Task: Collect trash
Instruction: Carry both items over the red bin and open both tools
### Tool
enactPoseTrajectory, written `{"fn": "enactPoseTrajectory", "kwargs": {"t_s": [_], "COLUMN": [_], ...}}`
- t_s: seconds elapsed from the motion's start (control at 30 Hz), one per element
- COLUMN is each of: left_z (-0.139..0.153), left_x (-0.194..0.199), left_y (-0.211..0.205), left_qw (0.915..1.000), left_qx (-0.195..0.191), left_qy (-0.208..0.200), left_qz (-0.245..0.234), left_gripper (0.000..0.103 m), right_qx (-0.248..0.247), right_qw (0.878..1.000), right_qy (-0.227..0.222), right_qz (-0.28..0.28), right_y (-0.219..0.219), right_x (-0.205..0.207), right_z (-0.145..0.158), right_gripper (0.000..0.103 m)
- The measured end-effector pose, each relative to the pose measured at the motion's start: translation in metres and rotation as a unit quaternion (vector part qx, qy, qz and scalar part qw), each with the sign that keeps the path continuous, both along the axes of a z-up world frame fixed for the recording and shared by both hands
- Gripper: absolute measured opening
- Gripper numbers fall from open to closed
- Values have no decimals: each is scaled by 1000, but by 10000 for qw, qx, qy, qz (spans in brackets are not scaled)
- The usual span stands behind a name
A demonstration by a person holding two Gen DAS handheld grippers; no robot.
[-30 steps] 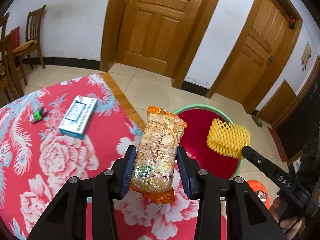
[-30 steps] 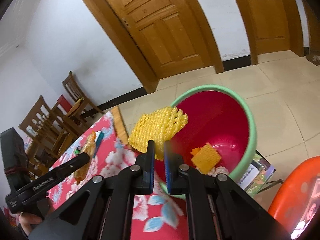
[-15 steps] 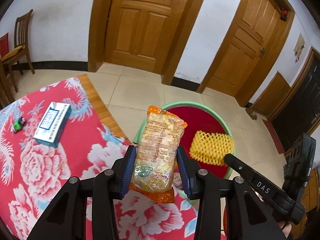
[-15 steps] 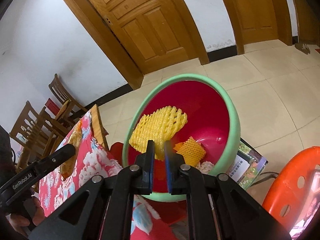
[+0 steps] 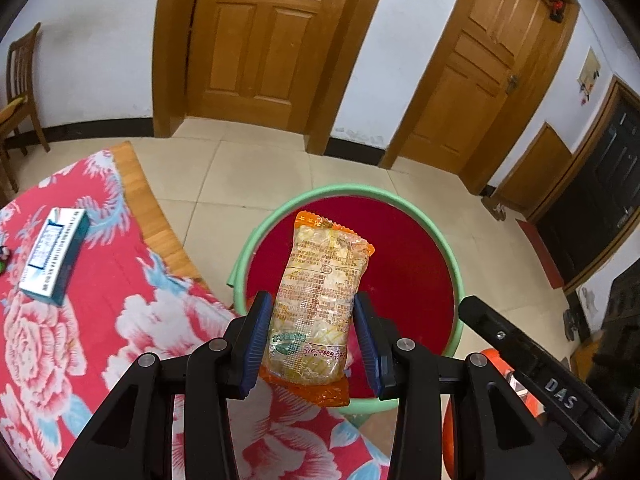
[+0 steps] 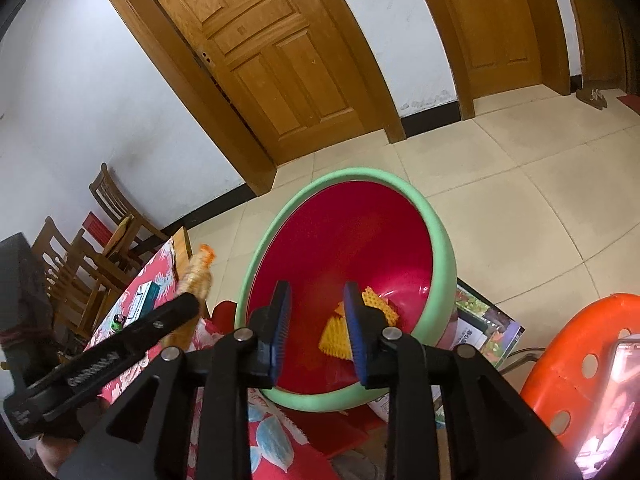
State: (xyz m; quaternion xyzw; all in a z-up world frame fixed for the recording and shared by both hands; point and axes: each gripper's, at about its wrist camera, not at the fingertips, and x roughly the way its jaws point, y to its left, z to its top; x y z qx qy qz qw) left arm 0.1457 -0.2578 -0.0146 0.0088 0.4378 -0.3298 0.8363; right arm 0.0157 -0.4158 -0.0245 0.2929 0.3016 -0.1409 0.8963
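My left gripper is shut on a clear snack wrapper with orange ends, held above the red bin with a green rim. The wrapper also shows in the right wrist view. My right gripper is open and empty over the bin. Yellow foam fruit nets lie at the bin's bottom, between and behind my right fingers.
The table with a red floral cloth holds a blue-white box and a small green item. An orange stool stands at the right, with magazines on the floor. Wooden chairs stand at the far left.
My right gripper opened and the yellow foam net dropped into the bin. My left gripper carried the wrapper from over the table to above the bin.
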Motion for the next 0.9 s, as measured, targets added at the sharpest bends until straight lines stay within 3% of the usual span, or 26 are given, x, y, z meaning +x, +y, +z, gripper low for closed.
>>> {"fn": "enactPoseTrajectory", "kwargs": {"t_s": [0.43,0.6,0.9], "left_z": [-20,-15,-2], "left_x": [3,-2,-8], "left_y": [-26,-29,-17], "left_qw": [9993,9994,9998], "left_qx": [230,213,115], "left_qy": [180,66,-17], "left_qz": [-233,-262,-165], "left_gripper": [44,57,57], "right_qx": [-63,-62,-102], "right_qw": [9997,9996,9996], "right_qy": [-76,-82,-126], "right_qz": [-206,-245,-249], "right_y": [-4,-3,0], "right_x": [-4,-6,-8], "right_z": [7,8,15], "right_gripper": [40,42,43]}}
